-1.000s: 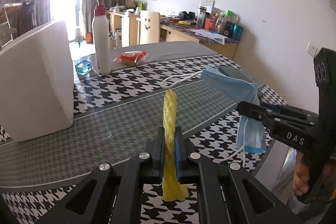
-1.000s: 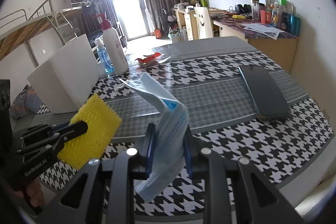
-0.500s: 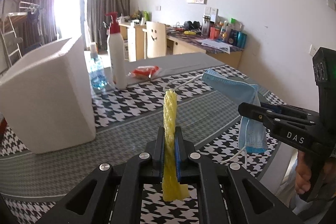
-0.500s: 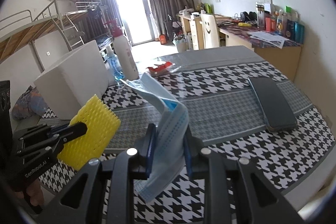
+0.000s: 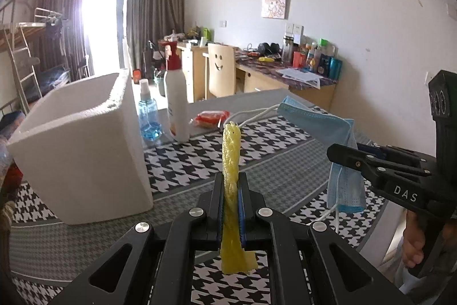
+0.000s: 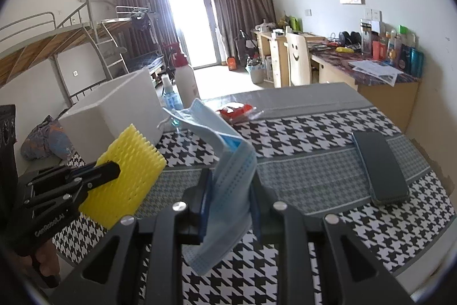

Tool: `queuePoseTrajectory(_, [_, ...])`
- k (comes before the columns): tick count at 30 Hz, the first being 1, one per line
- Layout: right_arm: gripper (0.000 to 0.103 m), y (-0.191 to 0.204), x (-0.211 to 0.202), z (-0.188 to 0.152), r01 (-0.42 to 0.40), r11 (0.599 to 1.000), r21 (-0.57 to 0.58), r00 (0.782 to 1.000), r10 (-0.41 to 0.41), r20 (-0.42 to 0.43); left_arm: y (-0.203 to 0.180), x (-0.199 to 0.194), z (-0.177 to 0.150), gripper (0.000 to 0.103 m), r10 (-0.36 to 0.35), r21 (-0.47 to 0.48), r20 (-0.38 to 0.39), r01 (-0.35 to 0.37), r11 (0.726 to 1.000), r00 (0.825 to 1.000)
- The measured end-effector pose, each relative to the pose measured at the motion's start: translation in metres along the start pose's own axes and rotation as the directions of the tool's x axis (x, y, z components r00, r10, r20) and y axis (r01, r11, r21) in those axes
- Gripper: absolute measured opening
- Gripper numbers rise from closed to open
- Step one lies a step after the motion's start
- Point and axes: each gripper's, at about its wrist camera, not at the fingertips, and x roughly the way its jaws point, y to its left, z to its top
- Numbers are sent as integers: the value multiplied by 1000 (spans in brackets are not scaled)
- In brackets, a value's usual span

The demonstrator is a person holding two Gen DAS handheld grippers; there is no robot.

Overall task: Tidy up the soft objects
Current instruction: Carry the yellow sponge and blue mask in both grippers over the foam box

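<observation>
Two tongs loaded, both above tabletop (image 5: 85, 242) – left tongs (image 5: 230, 207) clamped tight on yellow foam net (image 5: 230, 156), right tongs (image 6: 230, 199) pinching blue face mask (image 6: 232, 176). Risk: mask hangs loose, ear loop may snag foam box (image 5: 80, 150) rim – slips out.

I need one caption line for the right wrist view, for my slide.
Right gripper holds a blue face mask; left gripper holds yellow foam netting above the houndstooth table.

yellow foam net (image 5: 231, 162) upright, blue face mask (image 6: 228, 179) drooping, both lifted above table.
</observation>
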Motion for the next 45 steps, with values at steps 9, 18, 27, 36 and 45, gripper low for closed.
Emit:
queuePoseTrajectory(9, [28, 8, -2, 13, 1, 1000, -11, 1000, 0, 26, 8, -9, 11, 8, 2, -7, 35, -2, 1000, 999])
queuePoseTrajectory(18, [29, 15, -1, 25, 0, 1000, -23, 999, 1, 43, 12, -19, 25, 8, 1, 4, 65, -1, 1000, 998])
queuePoseTrajectory(27, [28, 23, -3, 43, 4, 999, -39, 997, -1, 77, 22, -30, 42, 8, 26, 4, 113, -27, 1000, 993])
queuePoseTrajectory(36, [28, 34, -3, 57, 1, 998, -65, 995, 5, 101, 31, -39, 54, 8, 43, 4, 151, -44, 999, 988])
queuePoseTrajectory(45, [28, 41, 2, 69, -10, 997, -77, 993, 19, 115, 40, -42, 64, 8, 68, 3, 177, -70, 998, 982])
